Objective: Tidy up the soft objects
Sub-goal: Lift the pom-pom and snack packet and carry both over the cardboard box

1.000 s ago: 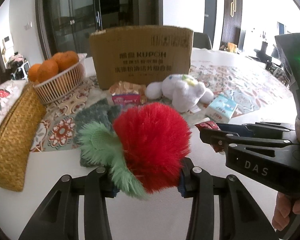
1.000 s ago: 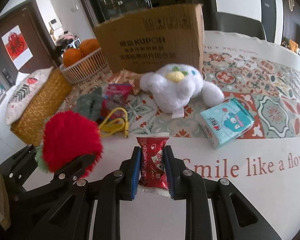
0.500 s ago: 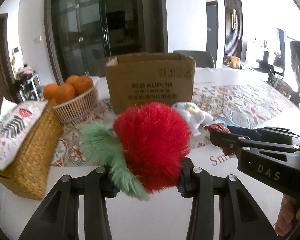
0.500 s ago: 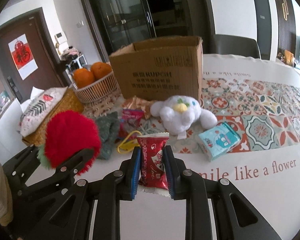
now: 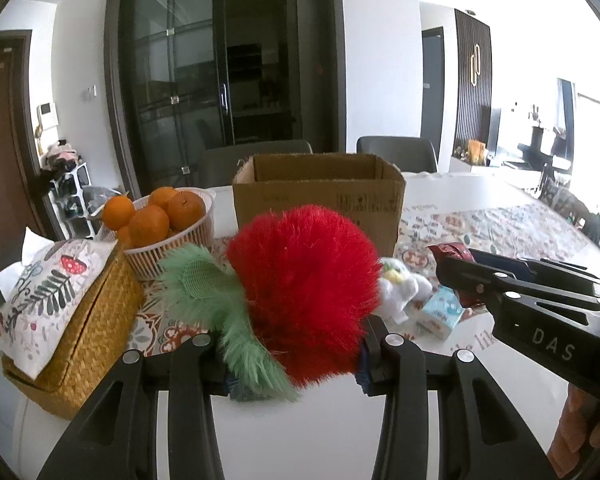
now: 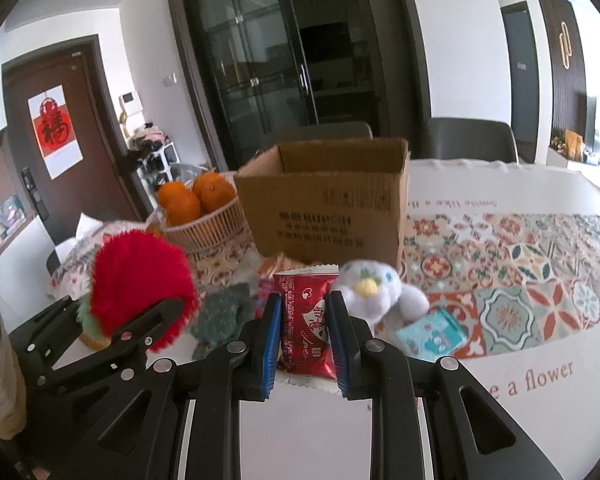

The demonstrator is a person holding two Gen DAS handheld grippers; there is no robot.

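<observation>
The left hand-held gripper (image 5: 296, 360) pinches a fluffy red plush with a green leaf (image 5: 304, 292) between its blue pads, the fur bulging well past both fingers. The right hand-held gripper (image 6: 304, 332) is pressed together on a red snack packet (image 6: 306, 320), which stands upright between the pads. Both are held above the worktop (image 6: 480, 400), on the near side of an open cardboard box (image 6: 328, 212) that looks like the place where the things are meant to go.

The plush is the likelier one to slip: the pads seem to bite mostly into fur and the leaf at its lower edge, so a quick swing or a brush against the box's front wall could pull it free. The packet is glossy and thin, gripped across its middle; it could slide or twist if it knocks the cardboard rim. The two tools sit close side by side, so both heading for the same opening could bump each other.

Between the grippers and the box lie a white plush toy (image 6: 370, 292), a light blue tissue pack (image 6: 432, 332), a dark green fuzzy piece (image 6: 224, 316) and some small wrappers, which are no obstacle if the grippers pass above them. Left of the box stands a white basket of oranges (image 5: 168, 240), and nearer, a woven tissue holder with a printed cloth cover (image 5: 76, 320); a wide approach from the left could clip either.
</observation>
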